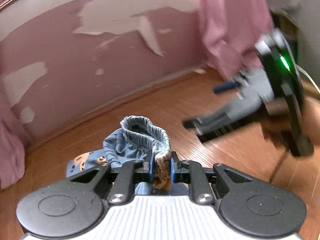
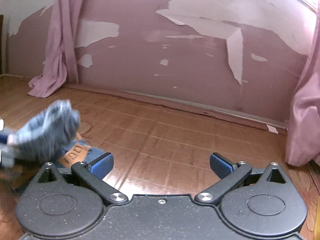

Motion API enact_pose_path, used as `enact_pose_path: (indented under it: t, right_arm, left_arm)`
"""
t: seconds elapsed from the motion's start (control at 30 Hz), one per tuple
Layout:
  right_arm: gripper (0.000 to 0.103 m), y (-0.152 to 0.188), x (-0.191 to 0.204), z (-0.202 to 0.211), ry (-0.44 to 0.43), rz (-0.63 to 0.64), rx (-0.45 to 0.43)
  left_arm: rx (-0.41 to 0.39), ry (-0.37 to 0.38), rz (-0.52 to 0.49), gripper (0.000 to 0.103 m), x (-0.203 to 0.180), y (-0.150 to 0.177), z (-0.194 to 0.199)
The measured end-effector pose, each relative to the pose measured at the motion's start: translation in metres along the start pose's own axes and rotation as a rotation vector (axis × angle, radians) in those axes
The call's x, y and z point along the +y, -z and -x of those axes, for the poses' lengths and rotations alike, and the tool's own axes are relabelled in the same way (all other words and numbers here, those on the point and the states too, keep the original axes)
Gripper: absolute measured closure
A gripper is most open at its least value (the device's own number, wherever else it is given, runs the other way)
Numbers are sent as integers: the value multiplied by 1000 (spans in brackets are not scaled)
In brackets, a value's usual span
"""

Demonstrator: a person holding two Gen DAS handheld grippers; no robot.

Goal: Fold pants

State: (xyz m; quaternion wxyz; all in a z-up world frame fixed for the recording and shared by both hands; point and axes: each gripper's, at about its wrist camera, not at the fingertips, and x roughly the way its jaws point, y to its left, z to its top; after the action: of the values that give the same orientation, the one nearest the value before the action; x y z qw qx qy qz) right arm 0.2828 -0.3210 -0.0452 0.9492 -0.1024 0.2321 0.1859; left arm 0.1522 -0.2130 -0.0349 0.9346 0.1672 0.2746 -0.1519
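Small blue pants (image 1: pixel 128 146) with orange prints and a gathered elastic waistband hang bunched from my left gripper (image 1: pixel 162 168), which is shut on the waistband fabric. In the right wrist view the same pants (image 2: pixel 50 132) appear blurred at the left edge, lifted above the floor. My right gripper (image 2: pixel 161 165) is open above the wooden floor with nothing between its blue pads (image 2: pixel 102 165). Seen from the left wrist, the right gripper (image 1: pixel 204 108) is a blurred shape at the right, its fingers spread apart.
A pink wall (image 2: pixel 160 60) with peeling paint runs along the back. Pink curtains hang at the left (image 2: pixel 58 46) and right (image 2: pixel 306 120). The wooden plank floor (image 2: pixel 180 136) lies under both grippers.
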Motion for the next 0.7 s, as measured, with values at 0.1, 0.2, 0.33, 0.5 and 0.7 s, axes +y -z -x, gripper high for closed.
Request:
enact_pose_path:
  t: [0.1,0.2,0.33,0.5,0.7]
  right_arm:
    - [1,1,-11,0,2,-41,9]
    - [1,3,-16,0,-4,-61,12]
    - [1,5,-15,1,-27,-65,12]
    - [1,6,-15,-2,-141,-140,23]
    - [7,10,-22,-12,-329,-328,59]
  left_arm:
    - [64,-13,-46,85,-17,4,-16]
    - [106,-57,-59,85,-24,9,-27]
    - [140,-95,-189,84,-43,15,-34]
    - [149,-34,-247,67,-56,19,-35]
    - [75,109,43,34,8,19,-1]
